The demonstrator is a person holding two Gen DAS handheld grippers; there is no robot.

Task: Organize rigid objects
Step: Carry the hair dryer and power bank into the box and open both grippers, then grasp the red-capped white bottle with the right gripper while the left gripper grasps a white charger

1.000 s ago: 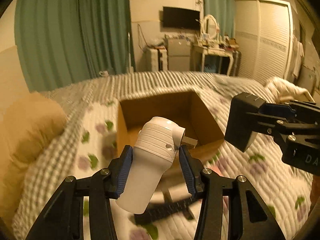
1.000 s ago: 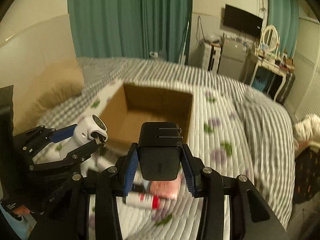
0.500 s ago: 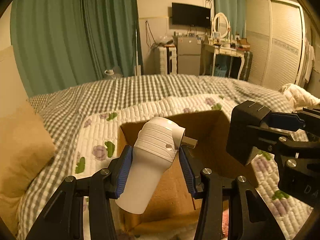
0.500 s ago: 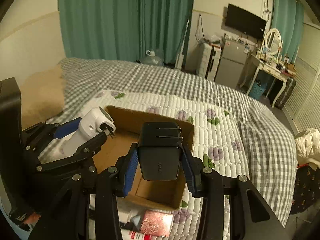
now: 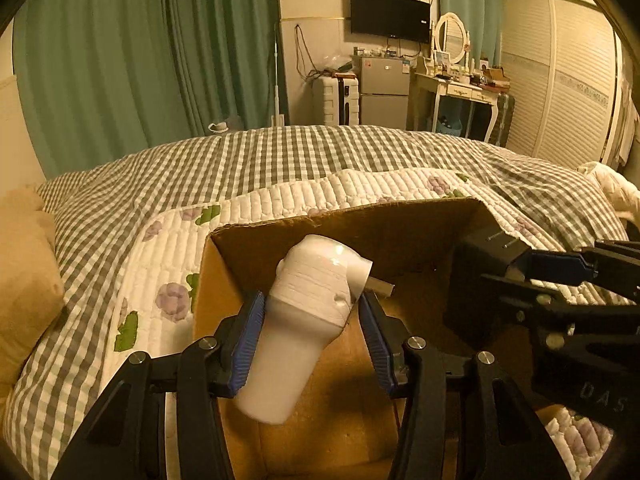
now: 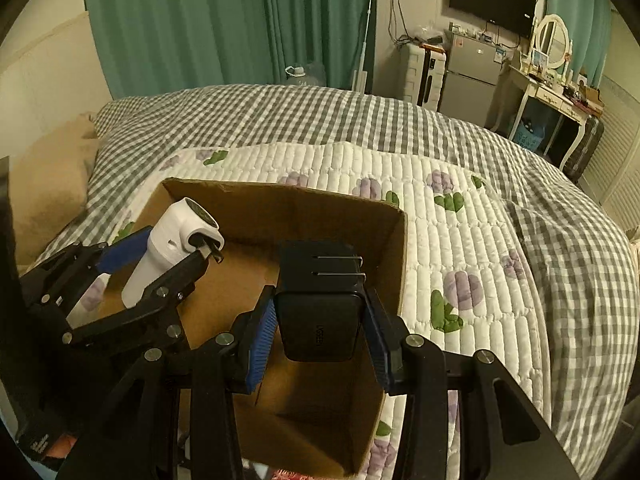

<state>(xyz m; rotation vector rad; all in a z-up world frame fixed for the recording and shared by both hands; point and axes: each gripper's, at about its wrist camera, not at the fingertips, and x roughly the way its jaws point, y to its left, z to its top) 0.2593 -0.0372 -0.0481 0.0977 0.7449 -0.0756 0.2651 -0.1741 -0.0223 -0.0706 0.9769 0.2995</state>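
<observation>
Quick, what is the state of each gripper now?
Left gripper: closed on the white device.
Right gripper: closed on the black charger.

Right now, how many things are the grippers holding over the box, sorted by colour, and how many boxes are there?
White: 1, the white device in the left gripper.
Black: 1, the black charger in the right gripper.
Brown: 1, the cardboard box on the floral quilt.
Total: 3 things, 2 held and 1 box.

green curtains, wall tv, small fridge, vanity, checked bedspread, tan pillow at bed's left edge.
</observation>
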